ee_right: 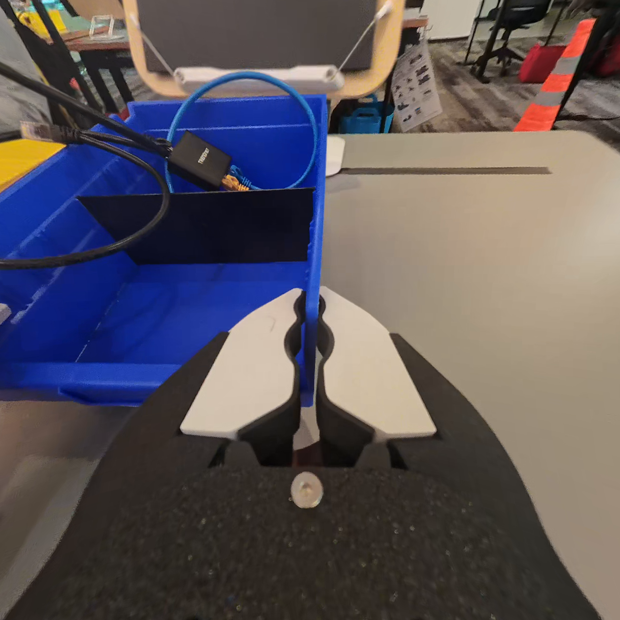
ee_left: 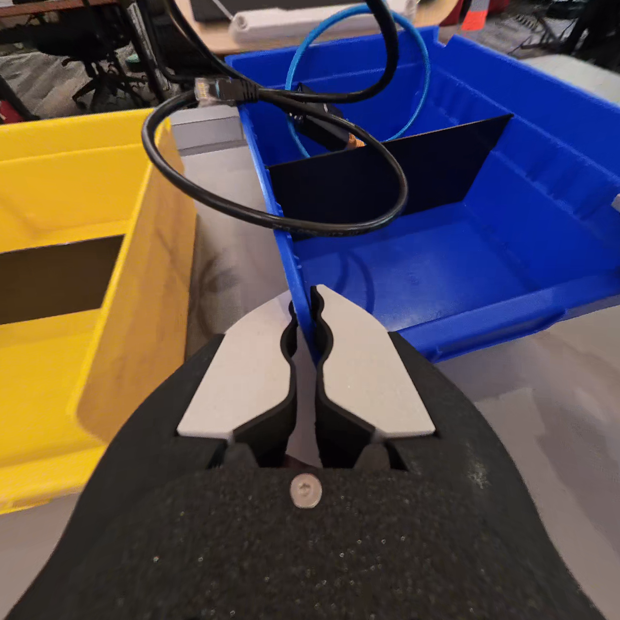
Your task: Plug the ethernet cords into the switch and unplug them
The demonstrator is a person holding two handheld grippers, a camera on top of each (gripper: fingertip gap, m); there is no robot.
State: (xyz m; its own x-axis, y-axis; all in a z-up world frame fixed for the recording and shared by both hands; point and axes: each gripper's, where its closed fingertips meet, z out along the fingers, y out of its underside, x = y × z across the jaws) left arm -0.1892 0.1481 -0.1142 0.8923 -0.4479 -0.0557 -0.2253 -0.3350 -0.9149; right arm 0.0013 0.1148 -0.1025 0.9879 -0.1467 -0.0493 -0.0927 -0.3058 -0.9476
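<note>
A small black switch (ee_right: 201, 161) lies tilted in the far compartment of a blue bin (ee_right: 235, 114); it also shows in the left wrist view (ee_left: 318, 124). A blue cord (ee_right: 312, 134) loops up from it, and an orange plug (ee_right: 231, 183) sits at its end. A black cord (ee_left: 201, 198) loops over the bin's left wall, its clear plug (ee_left: 208, 90) hanging free. My left gripper (ee_left: 303, 298) is shut on the blue bin's (ee_left: 503, 100) left wall. My right gripper (ee_right: 310, 298) is shut on its right wall.
A black divider (ee_left: 369, 181) splits the blue bin; the near compartment holds nothing. A yellow bin (ee_left: 84, 302) stands close to the left. Grey table (ee_right: 469, 268) extends to the right. A wooden chair frame (ee_right: 141, 67) stands behind the bin. Tip to tip, the grippers are about 20 cm apart.
</note>
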